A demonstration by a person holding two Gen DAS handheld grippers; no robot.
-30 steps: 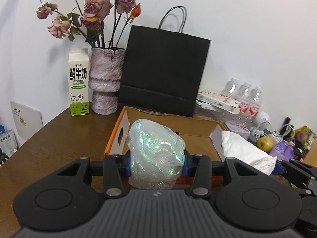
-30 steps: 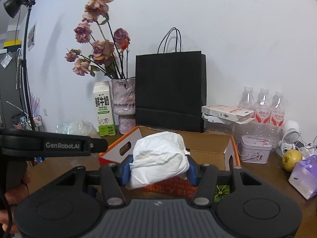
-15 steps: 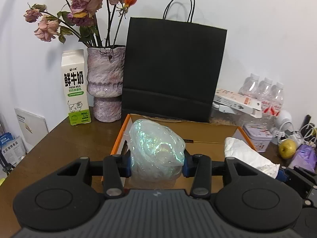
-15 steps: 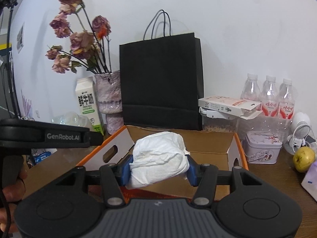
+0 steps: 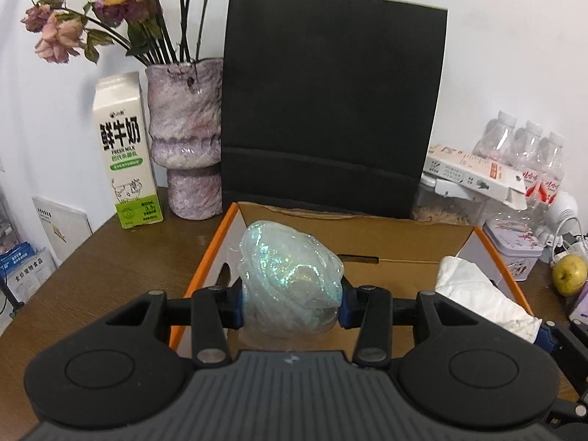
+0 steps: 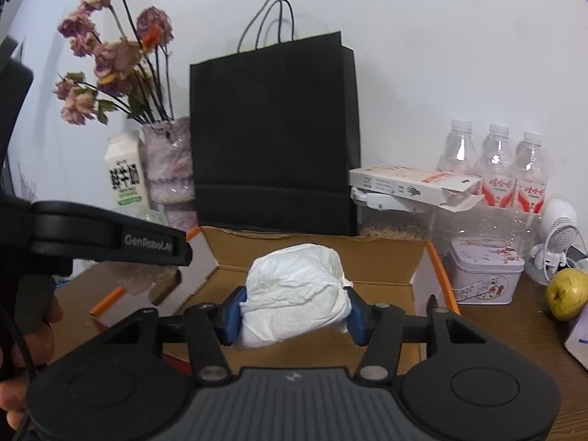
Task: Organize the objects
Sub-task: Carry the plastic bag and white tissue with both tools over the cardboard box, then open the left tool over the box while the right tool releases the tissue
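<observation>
Tilting down over the open orange-edged cardboard box (image 5: 404, 242), the left gripper (image 5: 290, 303) clamps a crumpled iridescent plastic wad (image 5: 290, 283) while the right gripper (image 6: 294, 310) clenches a crumpled white tissue bundle (image 6: 296, 290); only the right view shows the person's hand (image 6: 22, 367).

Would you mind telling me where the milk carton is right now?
In the left wrist view the milk carton stands upright at the table's back left, by the wall, just left of the purple vase.

Both bundles nearer the cardboard box (image 5: 404, 253).
</observation>
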